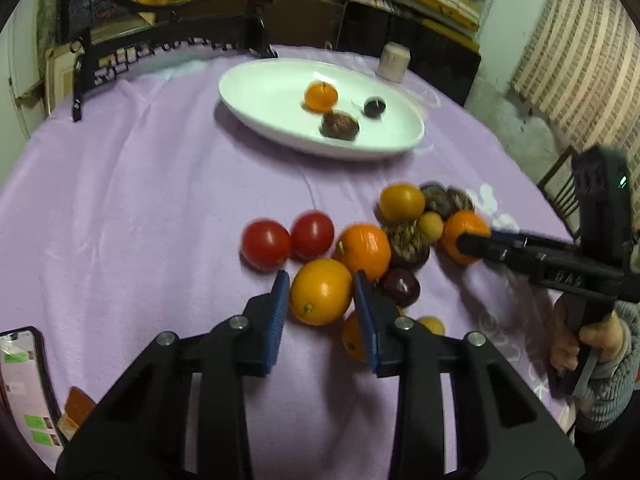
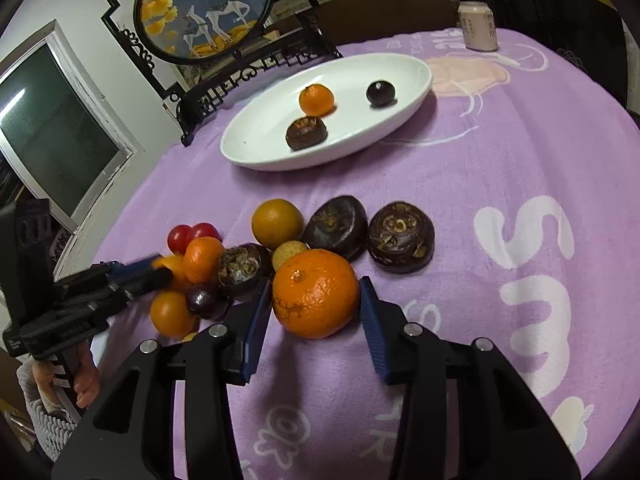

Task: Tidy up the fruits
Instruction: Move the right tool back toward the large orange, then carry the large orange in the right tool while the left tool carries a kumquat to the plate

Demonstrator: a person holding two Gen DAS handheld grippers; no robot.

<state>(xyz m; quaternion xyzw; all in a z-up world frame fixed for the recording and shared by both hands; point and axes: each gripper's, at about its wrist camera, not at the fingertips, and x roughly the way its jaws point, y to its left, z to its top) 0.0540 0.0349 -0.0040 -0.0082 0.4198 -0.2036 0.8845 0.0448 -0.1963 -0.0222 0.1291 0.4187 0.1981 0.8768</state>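
A pile of fruit lies on the purple cloth: oranges, two red tomatoes [image 1: 266, 244], dark round fruits [image 2: 401, 237] and a small yellow one. My left gripper [image 1: 321, 286] stands around a yellow-orange fruit [image 1: 320, 292], pads touching or nearly touching it. My right gripper [image 2: 314, 294] stands around a large orange [image 2: 316, 294], jaws open with small gaps. The white oval plate [image 1: 256, 92] at the far side holds a small orange [image 1: 320, 96], a brown fruit [image 1: 339, 125] and a dark plum [image 1: 375, 106]. The plate also shows in the right wrist view [image 2: 260, 136].
A black ornamental stand with a round deer picture [image 2: 204, 8] stands behind the plate. A cream jar [image 2: 478, 26] sits at the far table edge. A phone [image 1: 20, 376] lies at the near left. A chair [image 1: 560, 188] stands to the right of the table.
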